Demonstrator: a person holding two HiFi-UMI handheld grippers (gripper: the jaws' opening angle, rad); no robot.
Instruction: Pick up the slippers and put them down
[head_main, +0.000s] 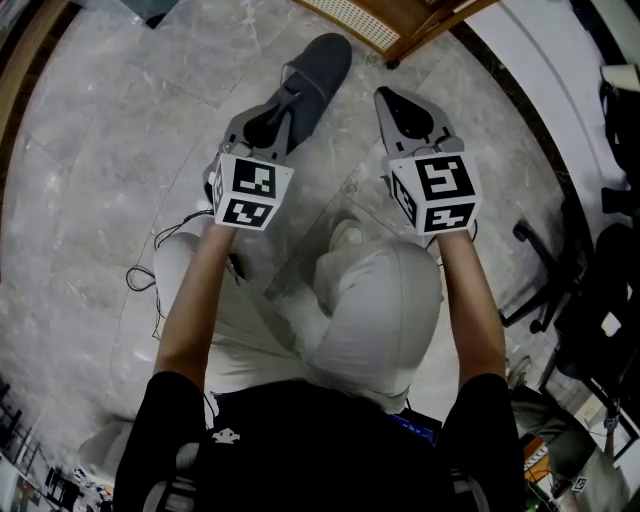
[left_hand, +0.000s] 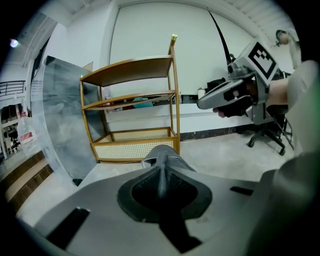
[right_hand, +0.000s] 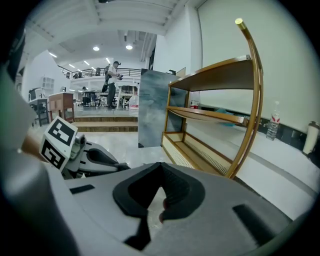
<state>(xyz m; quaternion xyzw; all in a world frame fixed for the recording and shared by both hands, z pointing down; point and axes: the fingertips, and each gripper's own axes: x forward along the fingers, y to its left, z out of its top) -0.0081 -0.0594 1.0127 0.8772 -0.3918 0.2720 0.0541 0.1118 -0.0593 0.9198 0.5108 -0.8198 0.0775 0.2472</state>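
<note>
A dark grey slipper (head_main: 318, 68) sticks out ahead of my left gripper (head_main: 292, 100), which is shut on its thin near edge; its toe points toward the shelf. In the left gripper view the slipper (left_hand: 166, 156) rises from between the black pads. Whether it touches the floor I cannot tell. To the right, my right gripper (head_main: 386, 96) is level with the left one; its jaws meet at the tips with nothing between them. The right gripper (left_hand: 201, 104) also shows from the side in the left gripper view. No second slipper is in view.
A wooden shelf rack (head_main: 372, 18) (left_hand: 131, 107) (right_hand: 215, 112) stands just ahead on the marble floor (head_main: 110, 130). A grey panel (left_hand: 64, 117) leans to its left. An office chair (head_main: 545, 270) is at the right. A thin cable (head_main: 150, 268) lies by the person's left knee.
</note>
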